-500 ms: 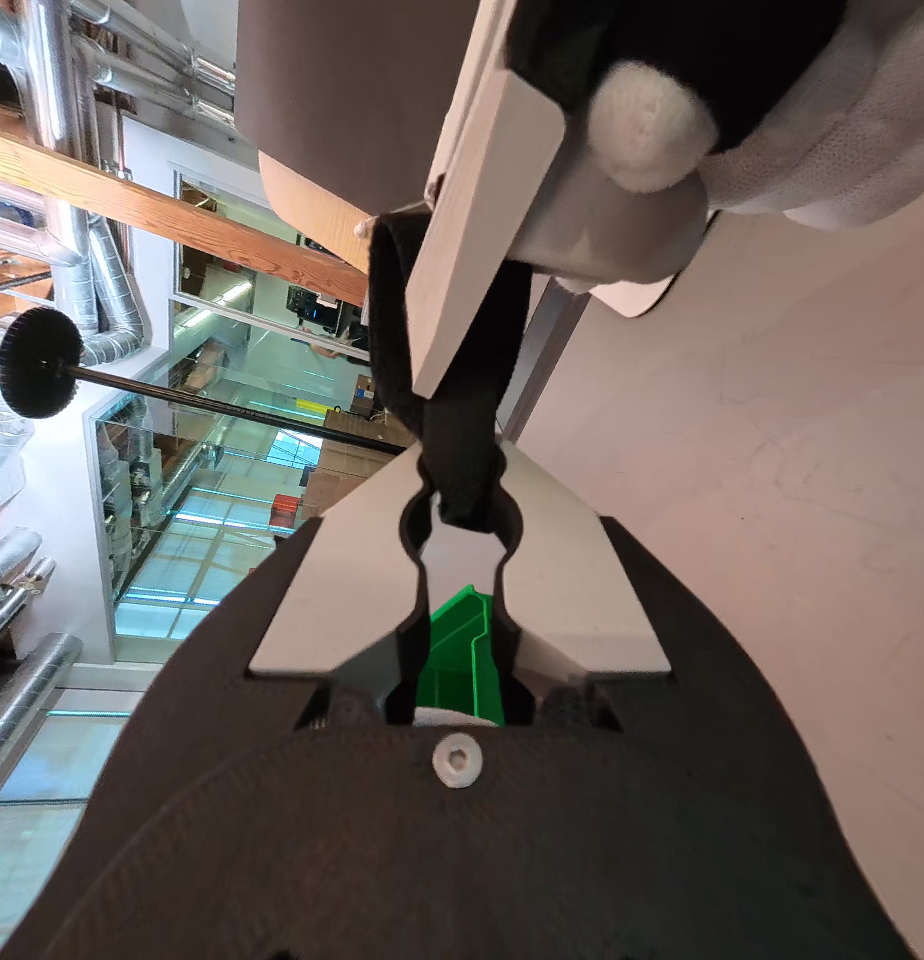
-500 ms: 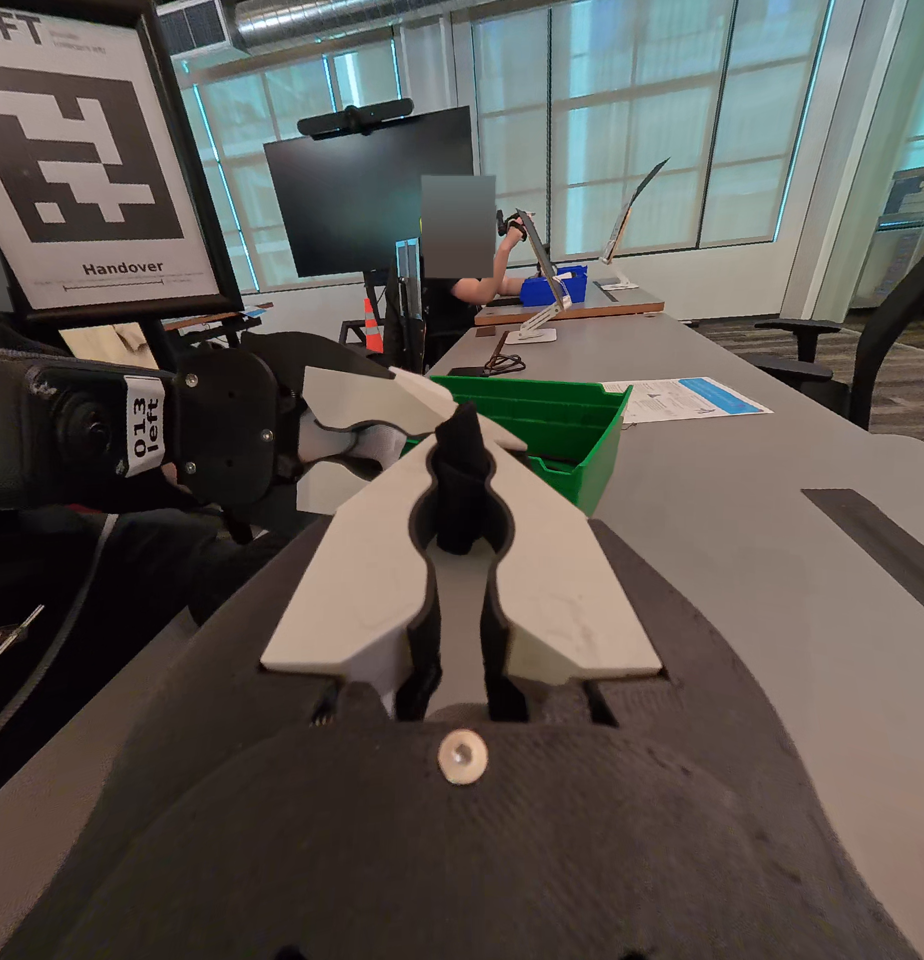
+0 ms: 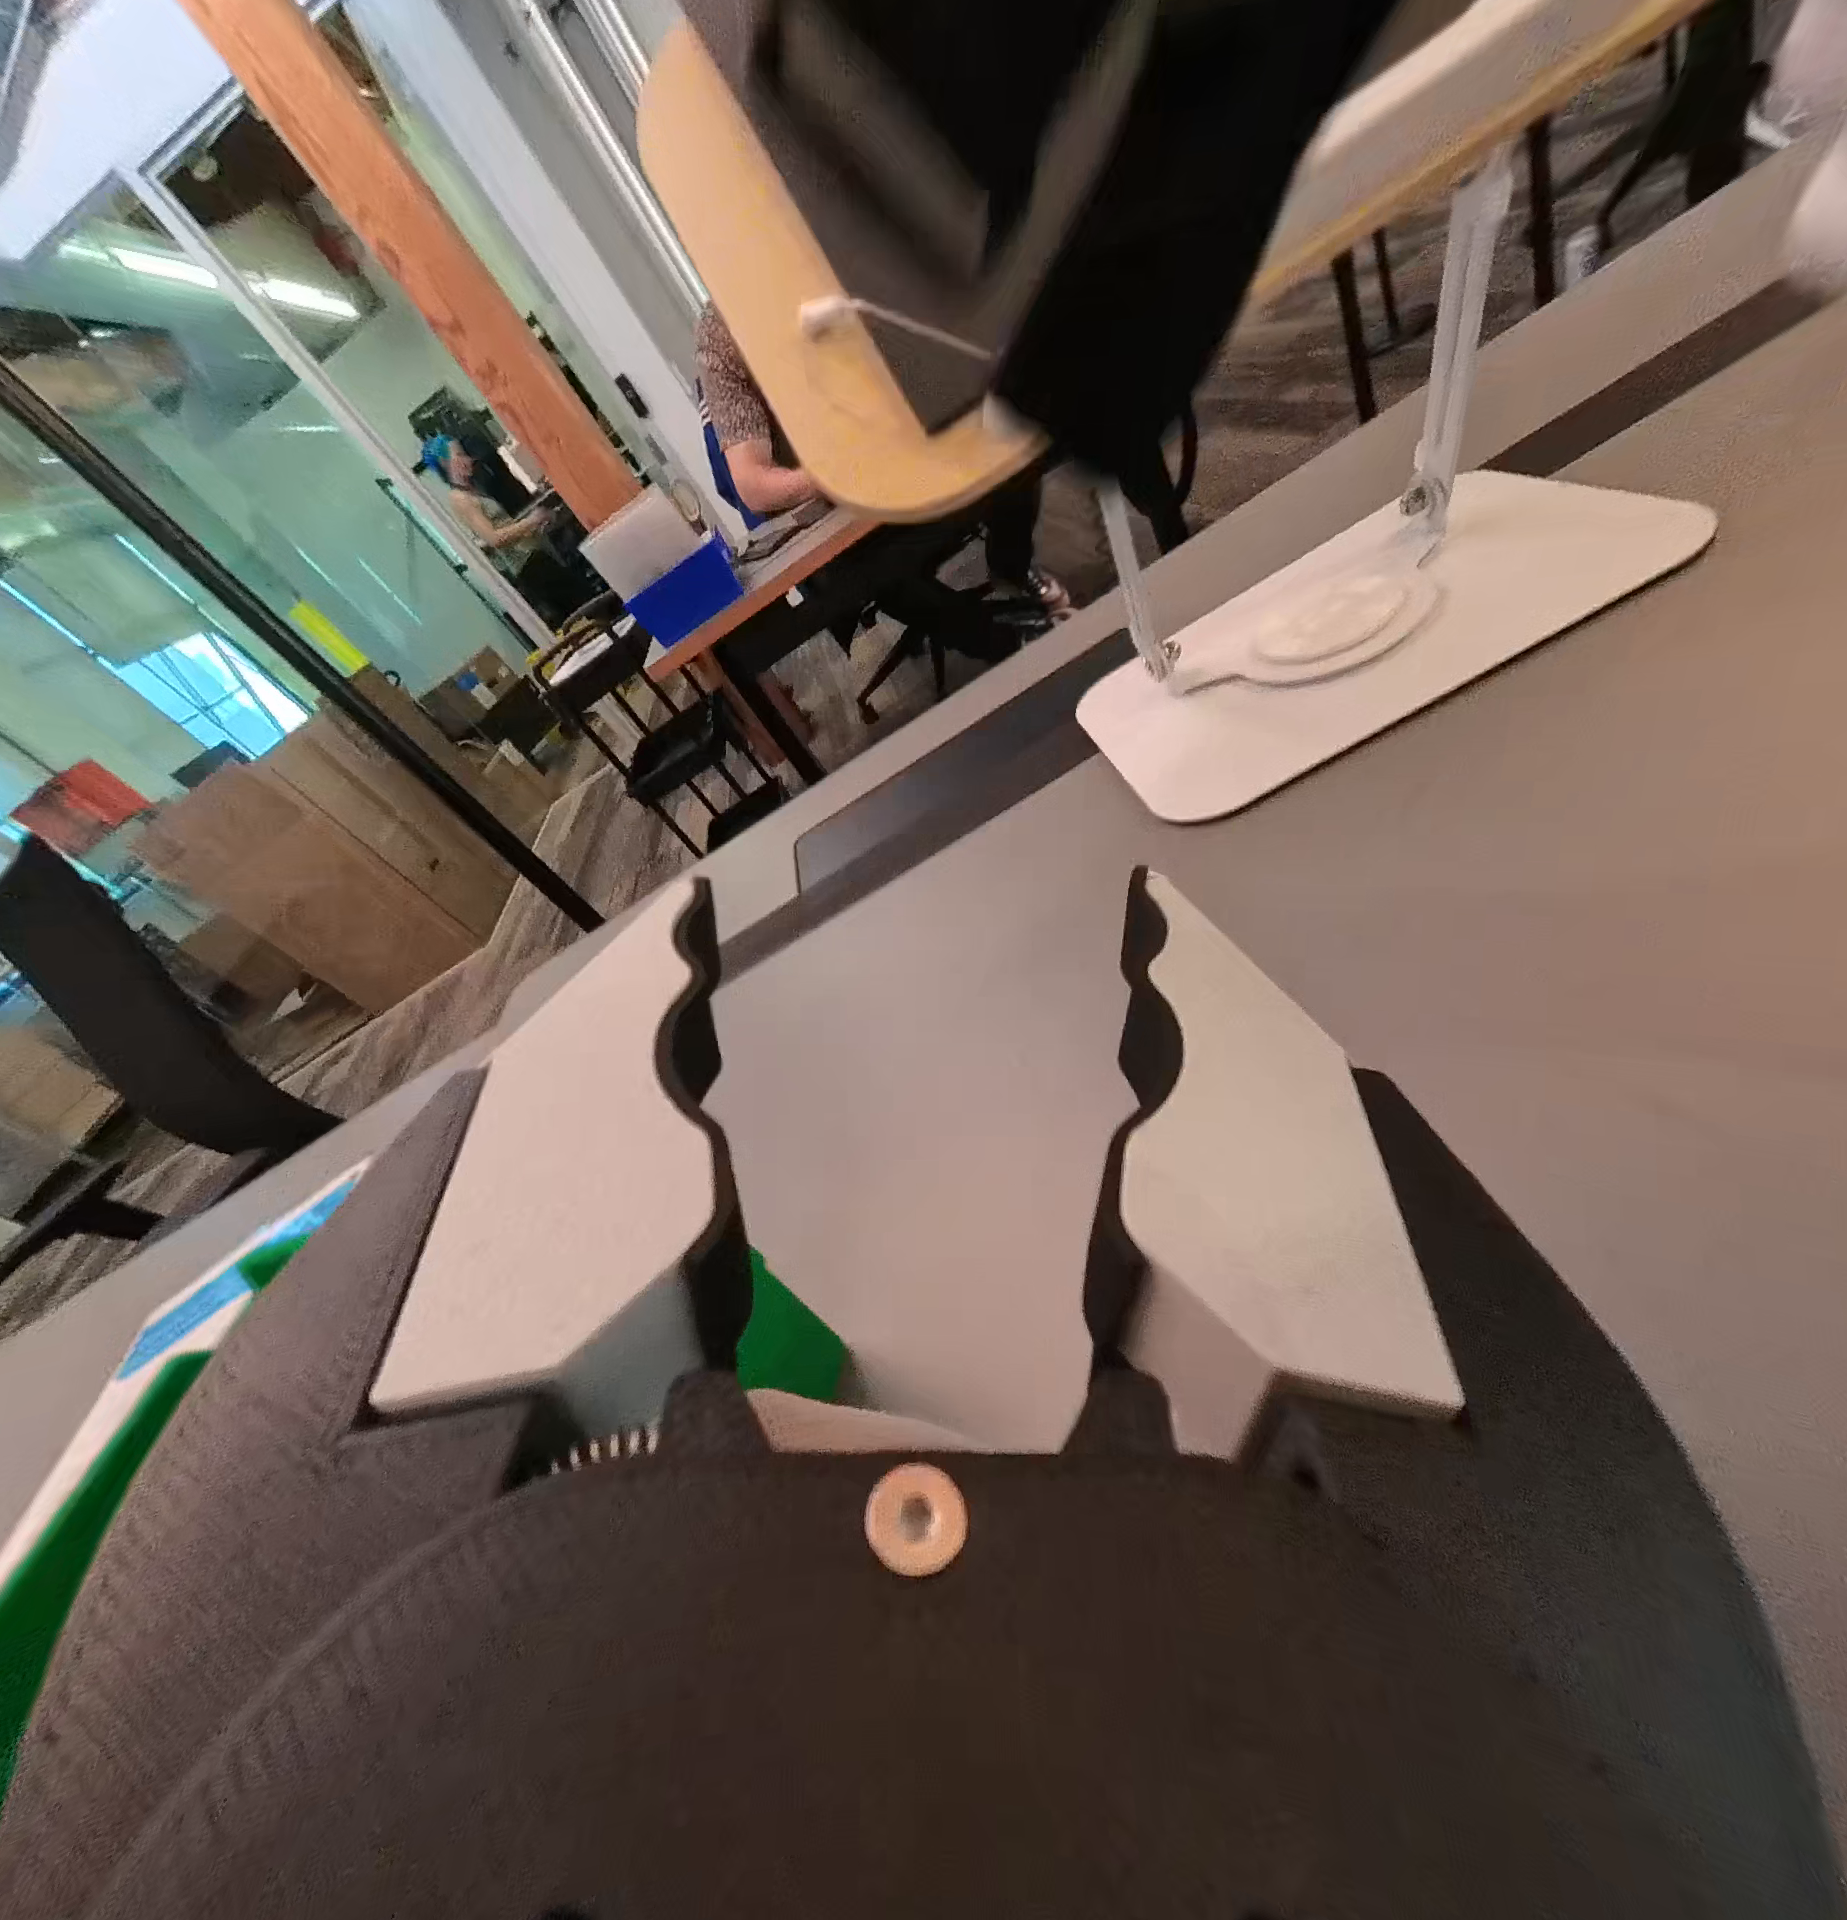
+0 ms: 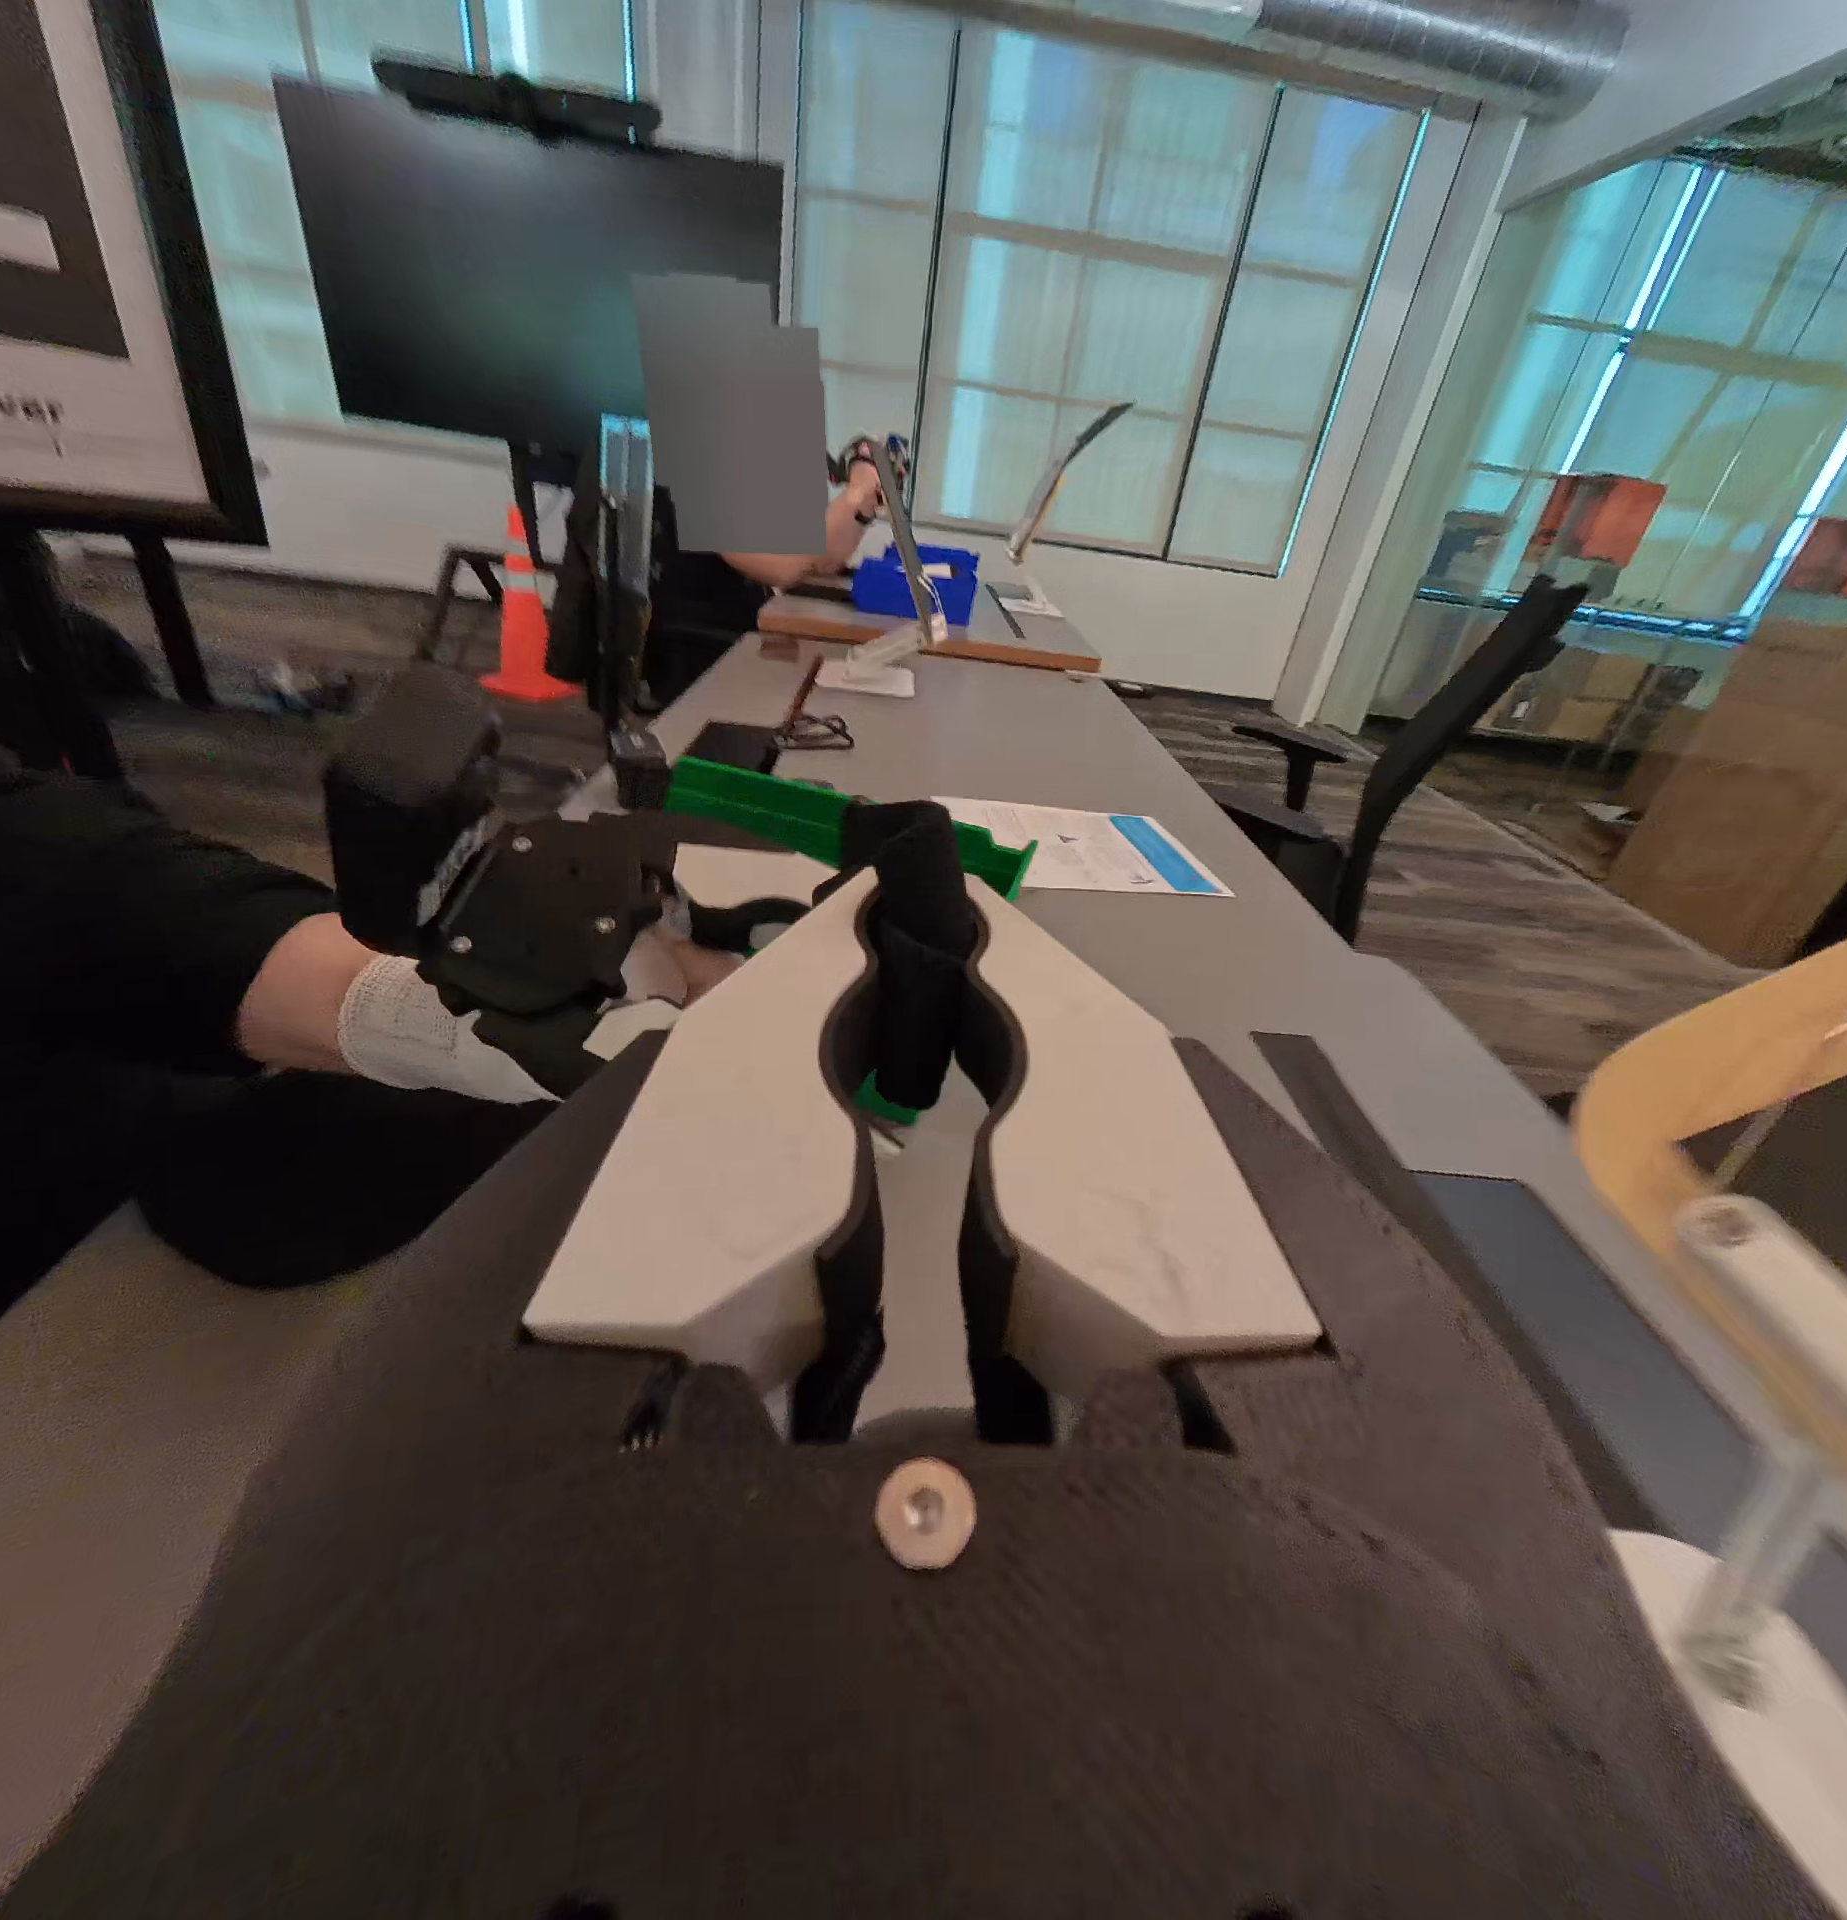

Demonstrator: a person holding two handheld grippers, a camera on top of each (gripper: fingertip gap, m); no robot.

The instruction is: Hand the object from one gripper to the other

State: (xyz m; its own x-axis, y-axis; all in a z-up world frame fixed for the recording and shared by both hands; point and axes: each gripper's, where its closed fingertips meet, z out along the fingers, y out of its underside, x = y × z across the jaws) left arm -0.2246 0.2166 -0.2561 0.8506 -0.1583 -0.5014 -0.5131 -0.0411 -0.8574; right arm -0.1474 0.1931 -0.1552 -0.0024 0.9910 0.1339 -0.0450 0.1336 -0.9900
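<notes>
Right hand-held gripper (image 4: 921,935) clamps black strap (image 4: 919,977) above grey table (image 4: 1262,966).

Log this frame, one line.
phase: handover done | right hand-held gripper: shut on black cloth | left hand-held gripper: open, empty | green bin: on table

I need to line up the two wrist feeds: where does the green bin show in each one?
Left wrist view: the green bin shows low, between the open left gripper fingers and at the lower left edge.
Right wrist view: its rim sits at centre, behind the black strap clamped in the right gripper.
Shared landmark: the grey table.
</notes>
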